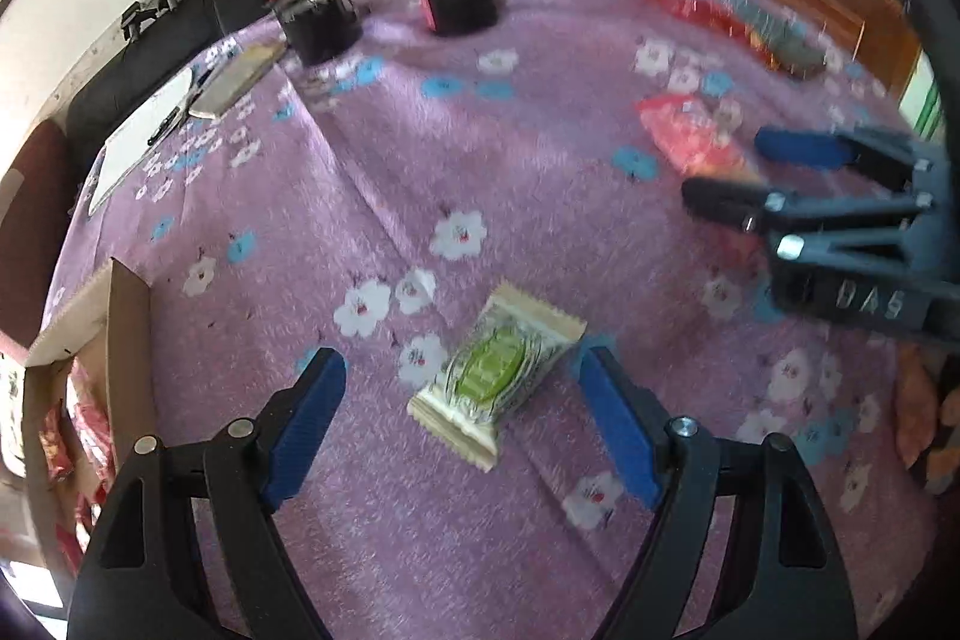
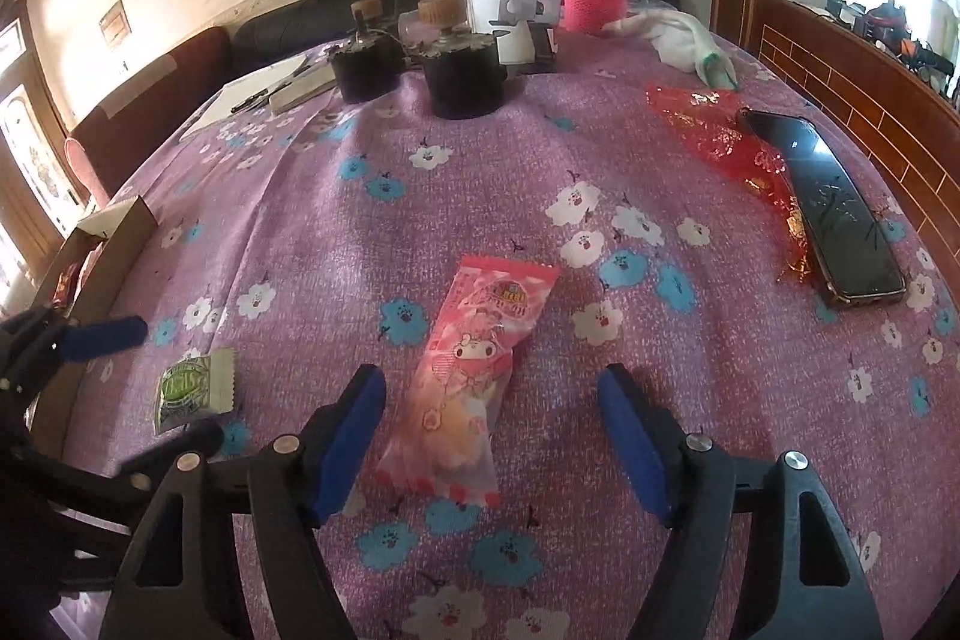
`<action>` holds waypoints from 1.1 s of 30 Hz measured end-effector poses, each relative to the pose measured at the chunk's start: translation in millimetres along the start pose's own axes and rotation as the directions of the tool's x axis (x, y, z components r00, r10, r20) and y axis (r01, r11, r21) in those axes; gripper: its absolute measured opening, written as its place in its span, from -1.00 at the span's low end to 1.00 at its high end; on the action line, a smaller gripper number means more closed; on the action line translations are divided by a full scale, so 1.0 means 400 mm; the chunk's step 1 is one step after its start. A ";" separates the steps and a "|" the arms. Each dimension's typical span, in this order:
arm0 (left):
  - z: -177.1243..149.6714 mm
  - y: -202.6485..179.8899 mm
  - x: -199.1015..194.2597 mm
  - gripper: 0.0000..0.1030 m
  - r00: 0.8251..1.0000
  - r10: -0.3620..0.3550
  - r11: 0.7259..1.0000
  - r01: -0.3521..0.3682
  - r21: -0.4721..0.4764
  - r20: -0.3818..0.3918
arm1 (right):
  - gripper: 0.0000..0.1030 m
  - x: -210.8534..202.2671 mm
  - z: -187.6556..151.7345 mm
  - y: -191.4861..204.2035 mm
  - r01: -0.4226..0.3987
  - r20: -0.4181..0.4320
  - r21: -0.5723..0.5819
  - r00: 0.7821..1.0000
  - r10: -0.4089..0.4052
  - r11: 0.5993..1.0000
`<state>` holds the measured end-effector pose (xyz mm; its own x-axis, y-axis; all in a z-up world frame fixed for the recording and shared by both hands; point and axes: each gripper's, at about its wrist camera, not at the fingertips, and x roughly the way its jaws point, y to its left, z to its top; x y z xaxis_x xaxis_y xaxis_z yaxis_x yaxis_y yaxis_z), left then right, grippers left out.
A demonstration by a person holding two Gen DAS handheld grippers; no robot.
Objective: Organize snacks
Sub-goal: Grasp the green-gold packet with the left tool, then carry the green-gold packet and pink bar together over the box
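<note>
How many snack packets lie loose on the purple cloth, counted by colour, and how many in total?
Green and cream packet: 1, between the open fingers of the left gripper.
Pink packet: 1, in front of the open right gripper.
Total: 2 loose on the cloth. Wrappers inside the cardboard box are too hidden to count.

Bare cloth [image 2: 480, 196] lies beyond both open tongs; jars [image 2: 462, 82] stand far back.
</note>
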<state>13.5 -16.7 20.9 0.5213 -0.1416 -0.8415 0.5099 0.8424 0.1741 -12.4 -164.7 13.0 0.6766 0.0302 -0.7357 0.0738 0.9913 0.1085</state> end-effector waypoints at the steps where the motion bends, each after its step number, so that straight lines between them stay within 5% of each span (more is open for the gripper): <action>1: 0.001 0.006 0.003 0.53 1.000 -0.012 1.000 0.012 -0.022 -0.012 | 0.39 0.000 -0.001 0.003 0.001 0.000 -0.008 1.000 -0.001 1.000; 5: 0.000 0.022 -0.001 -0.52 0.995 -0.096 0.991 0.094 -0.094 -0.019 | 0.18 0.001 -0.002 0.019 0.009 0.001 -0.041 1.000 -0.009 0.999; 10: -0.005 -0.003 -0.011 -0.56 0.999 -0.045 0.995 0.043 -0.090 -0.015 | -0.34 -0.002 -0.004 0.012 0.030 0.014 -0.033 0.999 -0.029 0.999; 33: -0.109 0.016 -0.209 -0.55 0.982 -0.127 0.940 0.164 -0.300 0.141 | -0.37 -0.033 -0.005 -0.020 -0.053 0.071 0.054 0.996 0.049 0.997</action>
<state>-56.7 23.2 70.0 0.5438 -0.3190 -0.7762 0.3596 0.9243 -0.1279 -23.5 -172.9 20.5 0.7299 0.0692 -0.6801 0.0777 0.9800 0.1832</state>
